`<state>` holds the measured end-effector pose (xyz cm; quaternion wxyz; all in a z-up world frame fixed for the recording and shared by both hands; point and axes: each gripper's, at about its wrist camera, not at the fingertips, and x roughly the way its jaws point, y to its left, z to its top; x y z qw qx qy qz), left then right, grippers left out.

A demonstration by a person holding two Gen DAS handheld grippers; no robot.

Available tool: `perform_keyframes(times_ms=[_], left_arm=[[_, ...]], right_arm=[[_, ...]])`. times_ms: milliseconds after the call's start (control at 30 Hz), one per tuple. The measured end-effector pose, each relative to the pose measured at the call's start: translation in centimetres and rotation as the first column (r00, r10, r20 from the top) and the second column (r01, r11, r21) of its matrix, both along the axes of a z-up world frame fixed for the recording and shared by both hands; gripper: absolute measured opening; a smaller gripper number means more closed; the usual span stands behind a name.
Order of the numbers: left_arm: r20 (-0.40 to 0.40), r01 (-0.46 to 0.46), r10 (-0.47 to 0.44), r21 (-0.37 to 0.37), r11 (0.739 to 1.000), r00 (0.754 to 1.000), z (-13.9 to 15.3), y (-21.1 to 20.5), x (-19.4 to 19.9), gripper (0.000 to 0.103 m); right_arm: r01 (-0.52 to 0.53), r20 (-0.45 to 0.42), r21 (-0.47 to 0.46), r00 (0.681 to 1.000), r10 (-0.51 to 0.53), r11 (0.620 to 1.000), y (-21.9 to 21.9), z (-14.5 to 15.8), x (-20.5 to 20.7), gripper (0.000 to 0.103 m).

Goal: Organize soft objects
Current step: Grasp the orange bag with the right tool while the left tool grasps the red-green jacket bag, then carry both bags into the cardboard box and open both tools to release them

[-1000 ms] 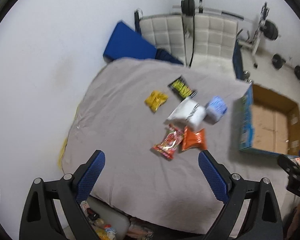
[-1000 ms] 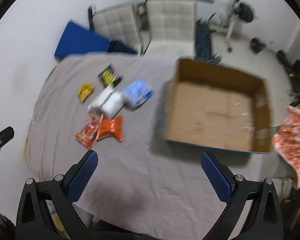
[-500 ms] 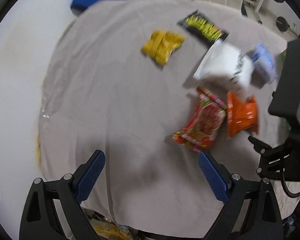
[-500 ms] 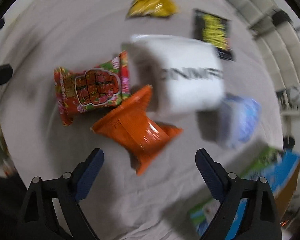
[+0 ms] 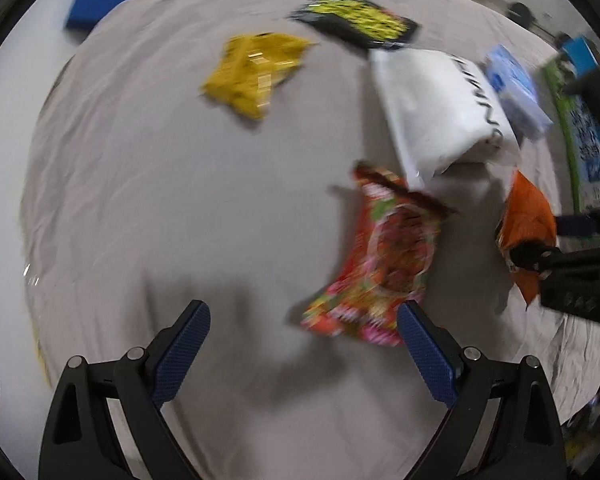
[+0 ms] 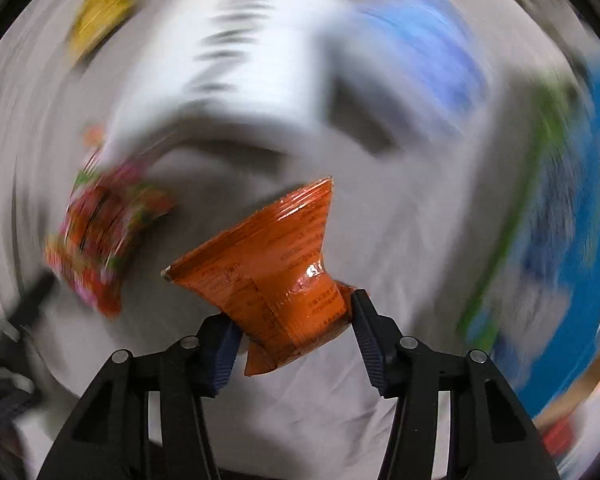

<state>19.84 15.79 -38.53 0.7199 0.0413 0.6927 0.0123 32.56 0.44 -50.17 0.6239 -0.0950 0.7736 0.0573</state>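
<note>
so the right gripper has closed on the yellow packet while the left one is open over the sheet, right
Not quite: the right gripper is closed on the orange packet, not the yellow one. The right wrist view shows the orange wrapper pinched between its fingers. The yellow packet lies untouched on the sheet. The rest holds: the left gripper is open over the sheet.
</note>
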Motion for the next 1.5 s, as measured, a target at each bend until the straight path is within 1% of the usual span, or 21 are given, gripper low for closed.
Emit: perform_keyframes(times_ms=[67, 100, 133, 200, 233, 300, 333, 367, 400, 467, 500, 567, 700, 733, 833, 1000, 1200, 1300, 1400, 1433, 1500], left_arm=[[-0.009, 0.037, -0.037, -0.008, 0.999, 0.999, -1.1, -1.5, 0.8, 0.096], [-0.018, 0.048, -0.048, -0.006, 0.999, 0.999, -1.6, -2.0, 1.1, 0.096], [-0.030, 0.064, -0.064, -0.006, 0.998, 0.997, -2.4, -2.7, 1.6, 0.096], [-0.046, 0.084, -0.084, -0.002, 0.996, 0.995, -3.7, -3.7, 2.3, 0.096], [-0.062, 0.098, -0.098, -0.006, 0.995, 0.993, -4.5, -4.2, 2.6, 0.095], [-0.078, 0.107, -0.107, -0.001, 0.994, 0.991, -5.4, -4.6, 2.9, 0.084], [-0.094, 0.104, -0.105, -0.018, 0.994, 0.990, -5.9, -4.8, 3.0, 0.075], [-0.105, 0.089, -0.094, -0.047, 0.995, 0.990, -6.1, -4.7, 3.0, 0.071], [-0.107, 0.062, -0.070, -0.072, 0.995, 0.992, -6.2, -4.5, 3.0, 0.070], [-0.083, 0.048, -0.054, -0.071, 0.996, 0.995, -6.0, -4.3, 2.9, 0.056], [-0.075, 0.040, -0.046, -0.071, 0.997, 0.996, -5.8, -4.1, 2.8, 0.052], [-0.066, 0.007, -0.013, -0.087, 0.996, 0.998, -5.5, -4.0, 2.7, 0.046], [-0.062, -0.052, 0.045, -0.123, 0.991, 0.997, -4.8, -3.2, 2.6, 0.044], [-0.063, -0.063, 0.055, -0.128, 0.990, 0.997, -4.9, -2.8, 2.5, 0.043], [-0.048, -0.076, 0.071, -0.114, 0.991, 0.996, -4.7, -2.5, 2.0, 0.043], [-0.002, -0.091, 0.091, -0.096, 0.991, 0.996, -2.3, -1.9, 1.4, 0.043], [0.071, -0.114, 0.124, -0.131, 0.985, 0.990, 4.5, -4.0, -0.1, 0.043], [0.115, -0.106, 0.124, -0.150, 0.983, 0.986, 7.6, -4.6, -1.0, 0.043], [0.154, -0.090, 0.116, -0.164, 0.982, 0.981, 9.8, -5.3, -1.3, 0.043], [0.170, -0.081, 0.111, -0.170, 0.982, 0.979, 10.3, -6.5, -1.2, 0.043], [0.194, -0.059, 0.095, -0.180, 0.982, 0.976, 11.8, -7.9, -0.6, 0.043]], right_arm=[[0.161, 0.016, 0.010, 0.987, -0.162, 0.987, -2.2, -0.2, 0.2, 0.056], [0.267, -0.002, 0.059, 0.964, -0.267, 0.962, -3.5, -0.6, 0.0, 0.057], [0.318, -0.027, 0.098, 0.948, -0.317, 0.943, -4.1, -1.0, 0.1, 0.064], [0.360, -0.069, 0.163, 0.933, -0.353, 0.919, -4.5, -1.9, 0.2, 0.078], [0.353, -0.064, 0.179, 0.936, -0.347, 0.918, -4.4, -1.9, 0.3, 0.078], [0.286, -0.028, 0.175, 0.958, -0.286, 0.942, -4.2, -0.8, -0.2, 0.078], [0.240, -0.001, 0.151, 0.970, -0.242, 0.959, -4.0, 0.0, 0.0, 0.078], [0.209, 0.015, 0.132, 0.977, -0.212, 0.969, -3.6, 0.6, 0.4, 0.078], [0.178, 0.029, 0.118, 0.983, -0.183, 0.977, -2.8, 0.4, 0.7, 0.078], [0.118, 0.050, 0.085, 0.991, -0.122, 0.989, -1.8, -0.1, 1.0, 0.078], [0.100, 0.057, 0.071, 0.993, -0.104, 0.992, -0.6, -0.8, 0.5, 0.077], [0.076, 0.068, 0.051, 0.995, -0.079, 0.996, 0.8, -1.6, -0.3, 0.058], [0.150, 0.101, 0.063, 0.983, -0.156, 0.987, 1.0, -2.0, -1.4, 0.047], [0.178, 0.102, 0.079, 0.977, -0.186, 0.981, 0.7, -1.7, -1.4, 0.037], [0.236, 0.098, 0.112, 0.964, -0.247, 0.965, -0.7, -0.1, -1.7, 0.037], [0.232, 0.124, 0.125, 0.961, -0.247, 0.965, -1.3, 2.1, -1.7, 0.037], [0.212, 0.171, 0.183, 0.955, -0.244, 0.960, -1.4, 6.4, -2.9, 0.037], [0.215, 0.188, 0.227, 0.947, -0.259, 0.950, -4.6, 9.8, -3.6, 0.037], [0.223, 0.206, 0.262, 0.938, -0.280, 0.939, -7.4, 11.9, -3.9, 0.037], [0.226, 0.211, 0.272, 0.934, -0.287, 0.935, -7.7, 12.9, -3.9, 0.037], [0.234, 0.223, 0.288, 0.927, -0.303, 0.928, -10.5, 15.1, -4.6, 0.037]])
